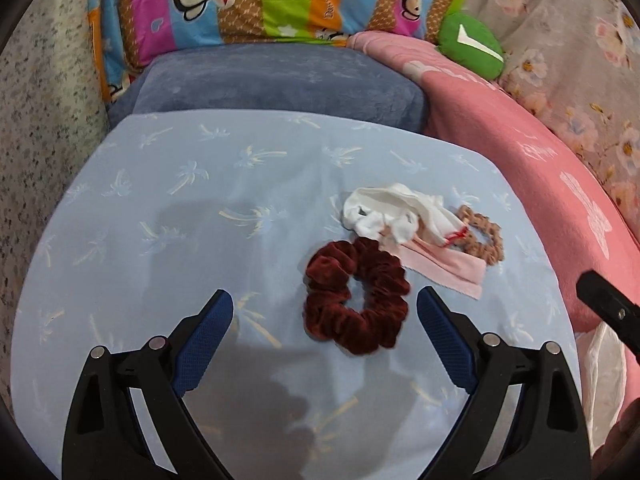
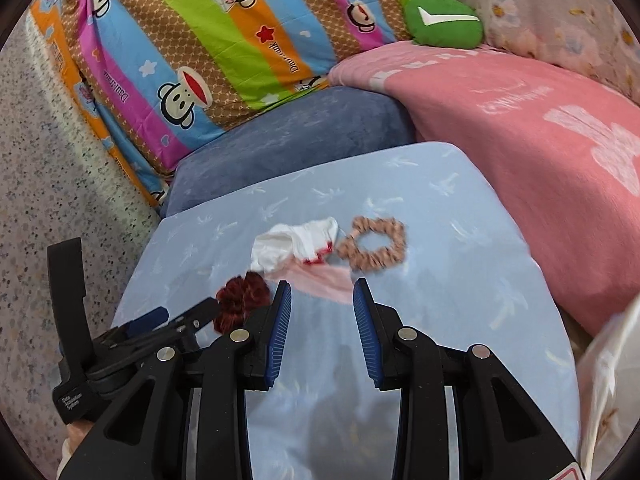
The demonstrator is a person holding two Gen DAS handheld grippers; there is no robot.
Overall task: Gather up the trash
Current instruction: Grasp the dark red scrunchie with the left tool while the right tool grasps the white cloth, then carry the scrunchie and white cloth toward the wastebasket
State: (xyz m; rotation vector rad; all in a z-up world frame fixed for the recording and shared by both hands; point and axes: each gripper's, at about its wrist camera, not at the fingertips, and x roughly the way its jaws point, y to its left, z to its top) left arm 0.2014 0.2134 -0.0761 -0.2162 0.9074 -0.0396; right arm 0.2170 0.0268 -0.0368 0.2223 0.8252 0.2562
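Setting: a bed or couch piled with bedding; a speckled wall [image 1: 44,128] runs along the left side.
Blue sheet [image 1: 168,216]: pale blue with a faint palm-tree print, spread flat in the foreground; every small item lies on it.
Striped pillow [image 2: 208,52]: bright bands with cartoon monkey faces, propped at the back against the wall.
Pink blanket [image 2: 532,136]: white lettering and a white figure on it, lying along the right edge of the sheet.
Floral fabric [image 1: 572,64]: grey-pink with flowers, far right, behind the pink blanket.
Blue cushion [image 1: 276,84]: dusty blue velvet, between the striped pillow and the sheet.
Green cushion [image 2: 442,20]: small, with a white tick mark, sitting at the top of the pink blanket.
Left gripper [image 1: 325,303]: blue-padded fingers spread wide, low over the sheet, the red scrunchie between the tips but touching neither pad.
Right gripper [image 2: 322,294]: fingers parted, holding nothing, tips just short of the pink cloth's near edge.
Red scrunchie [image 1: 356,296]: dark red velvet, flat on the sheet, nearest the left gripper.
White cloth [image 1: 394,212]: crumpled, with a red thread, lying over the pink cloth.
Pink cloth [image 1: 448,270]: pale flat strip, partly under the white cloth, just beside the red scrunchie.
Tan scrunchie [image 2: 374,244]: light brown ring, touching the white cloth's right side.
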